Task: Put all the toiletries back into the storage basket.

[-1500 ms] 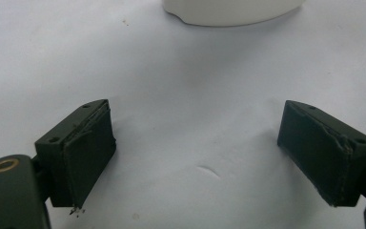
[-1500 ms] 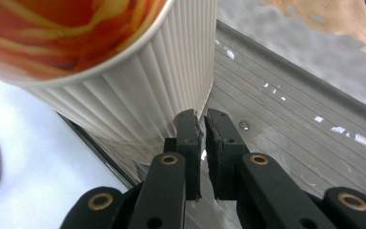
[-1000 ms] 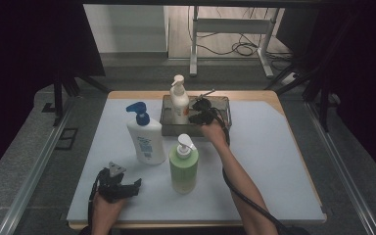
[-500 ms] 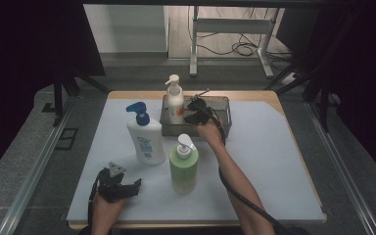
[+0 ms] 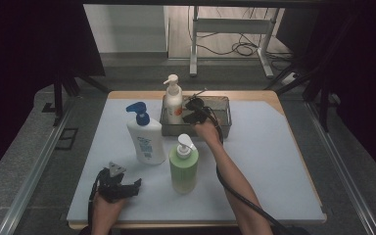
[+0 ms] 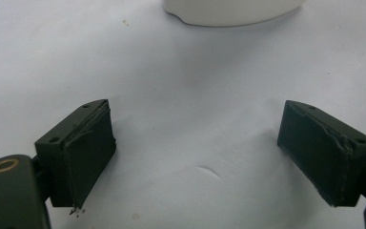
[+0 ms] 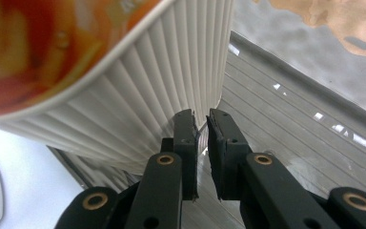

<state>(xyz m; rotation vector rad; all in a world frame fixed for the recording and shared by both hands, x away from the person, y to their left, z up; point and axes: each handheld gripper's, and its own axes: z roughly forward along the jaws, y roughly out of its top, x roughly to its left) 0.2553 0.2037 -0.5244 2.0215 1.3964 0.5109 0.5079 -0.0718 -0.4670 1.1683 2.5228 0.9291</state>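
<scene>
High view, right gripper [image 5: 192,110] inside tray [image 5: 224,128] rim

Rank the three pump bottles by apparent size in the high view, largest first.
1. White bottle with the blue pump.
2. Green bottle, close behind; it stands nearer the camera, so this order is unsure.
3. Small white bottle with the orange label, standing in the grey tray; farthest off, which shrinks it somewhat.

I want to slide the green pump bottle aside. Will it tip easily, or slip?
The green pump bottle stands upright, tall on a narrow base, so a high push would probably tip it; push low. Its smooth plastic sides look somewhat slippery. How full it is, and so its weight, I cannot tell.
</scene>
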